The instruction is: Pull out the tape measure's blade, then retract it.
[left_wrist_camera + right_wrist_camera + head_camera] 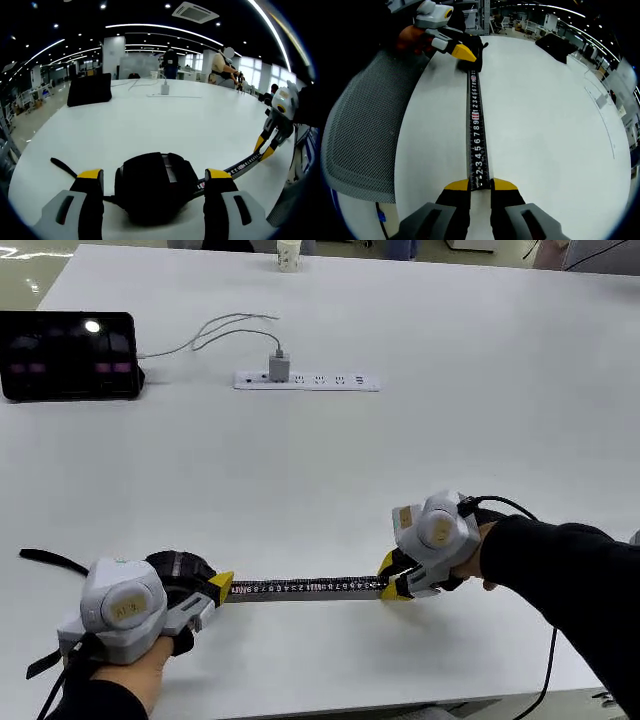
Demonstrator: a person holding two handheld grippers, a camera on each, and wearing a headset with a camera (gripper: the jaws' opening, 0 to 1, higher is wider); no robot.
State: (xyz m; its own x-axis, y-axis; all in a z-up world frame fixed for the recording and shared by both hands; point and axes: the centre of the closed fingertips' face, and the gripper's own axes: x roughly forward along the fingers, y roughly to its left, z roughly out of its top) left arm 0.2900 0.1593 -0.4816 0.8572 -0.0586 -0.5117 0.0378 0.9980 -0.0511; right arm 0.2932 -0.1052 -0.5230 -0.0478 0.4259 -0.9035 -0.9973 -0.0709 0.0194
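Here the left gripper point(207, 590) lies low on the white table point(330, 460) at the near left. Its forearm reaches in from the bottom edge, and its jaws are clamped on either side of the black tape measure point(155, 187). The right gripper point(390, 578) comes in from the right on an arm in a dark sleeve point(570, 570). Its jaws are pinched on the end of the blade point(305, 587), which stretches flat along the table between the two.

The tape measure's black blade point(476, 135) carries white digits 2 to 9, then a red 10; the digits farther along are too small to read
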